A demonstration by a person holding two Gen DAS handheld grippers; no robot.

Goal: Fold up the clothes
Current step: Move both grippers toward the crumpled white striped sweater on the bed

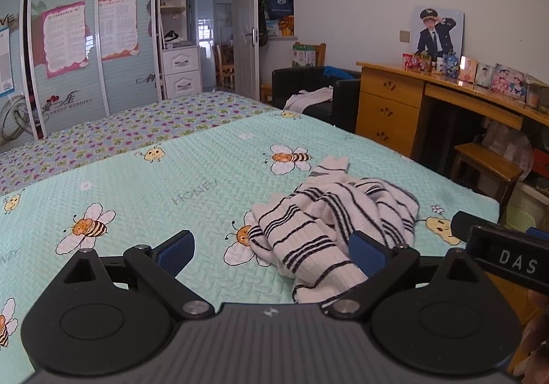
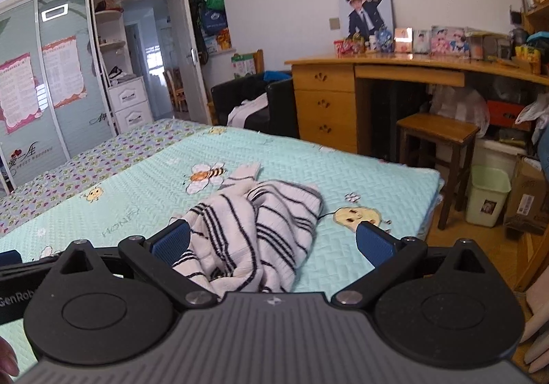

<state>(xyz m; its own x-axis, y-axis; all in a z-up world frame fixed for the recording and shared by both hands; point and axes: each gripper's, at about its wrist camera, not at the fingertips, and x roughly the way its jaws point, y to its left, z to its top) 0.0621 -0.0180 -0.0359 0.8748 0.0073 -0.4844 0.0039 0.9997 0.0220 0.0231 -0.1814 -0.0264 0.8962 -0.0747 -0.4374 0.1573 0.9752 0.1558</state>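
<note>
Left wrist view: our left hand-held gripper (image 1: 271, 250) and right hand-held gripper (image 2: 272, 243) both gape wide, empty, above the crumpled striped sweater (image 1: 329, 226) on the bed (image 1: 171, 185).

Left tongs (image 1: 271, 252) spread wide; crumpled striped garment (image 1: 329, 223) on bee bedspread (image 1: 154, 188).

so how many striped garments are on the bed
1. A crumpled white striped sweater lies near the right edge of the bee-print bedspread, just ahead of both open grippers. The heap could hide another piece; none shows.
</note>
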